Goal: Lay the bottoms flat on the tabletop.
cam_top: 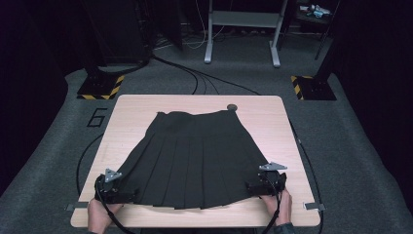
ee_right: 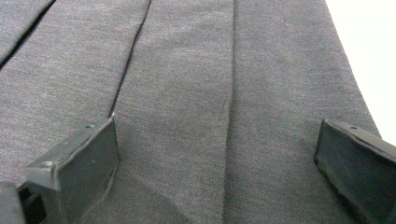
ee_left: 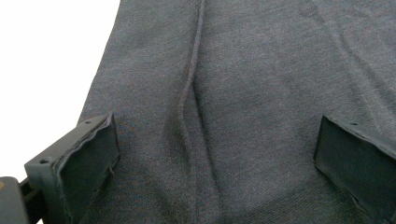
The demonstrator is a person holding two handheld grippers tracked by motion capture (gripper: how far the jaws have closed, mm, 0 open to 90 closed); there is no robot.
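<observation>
A black pleated skirt (cam_top: 195,156) lies flat on the wooden table (cam_top: 146,105), waistband at the far side and hem toward the person. My left gripper (cam_top: 127,196) rests at the hem's left corner, jaws wide apart over the grey cloth (ee_left: 215,116), with nothing clamped. At the hem's right corner sits my right gripper (cam_top: 252,187), also open above the pleats (ee_right: 219,116). A hand (cam_top: 100,214) holds the left tool from the near edge, and another hand (cam_top: 280,204) holds the right one.
A small dark round spot (cam_top: 232,107) lies on the table by the waistband's right end. Cables (cam_top: 204,80) run across the grey floor behind. A white frame (cam_top: 242,29) and two black stands with yellow-striped bases (cam_top: 100,87) stand beyond the table.
</observation>
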